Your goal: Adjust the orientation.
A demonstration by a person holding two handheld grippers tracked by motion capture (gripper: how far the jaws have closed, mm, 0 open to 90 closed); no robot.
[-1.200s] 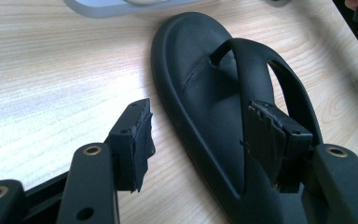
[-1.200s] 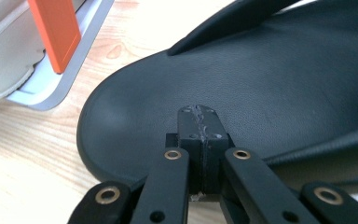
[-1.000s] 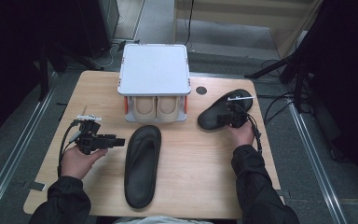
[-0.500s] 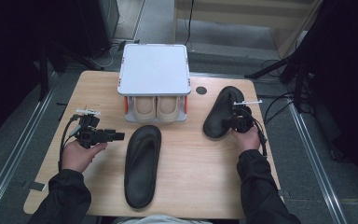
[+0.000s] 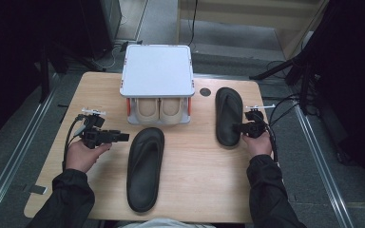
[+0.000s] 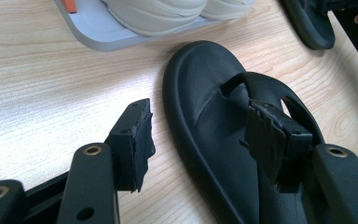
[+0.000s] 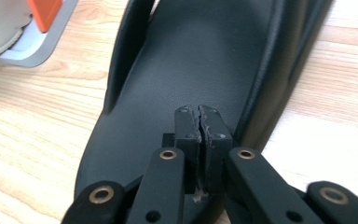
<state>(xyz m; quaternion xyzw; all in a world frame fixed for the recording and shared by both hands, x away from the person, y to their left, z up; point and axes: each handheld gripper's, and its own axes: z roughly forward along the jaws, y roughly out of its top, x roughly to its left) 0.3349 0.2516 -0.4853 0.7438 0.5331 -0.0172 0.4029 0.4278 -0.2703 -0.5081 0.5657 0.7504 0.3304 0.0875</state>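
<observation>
On the table's right side, my right gripper (image 5: 238, 127) pinches the edge of a black flip-flop (image 5: 228, 115); my left gripper (image 5: 124, 137) stands spread beside the other flip-flop (image 5: 145, 167), just before the shoe rack (image 5: 157, 71).

Left tool (image 5: 123, 137) gapes (wide); right tool (image 5: 235, 127) pinched closed.

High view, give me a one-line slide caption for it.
Right gripper, shut, at a black flip-flop; open left gripper beside its mate, near a grey shoe rack.
</observation>
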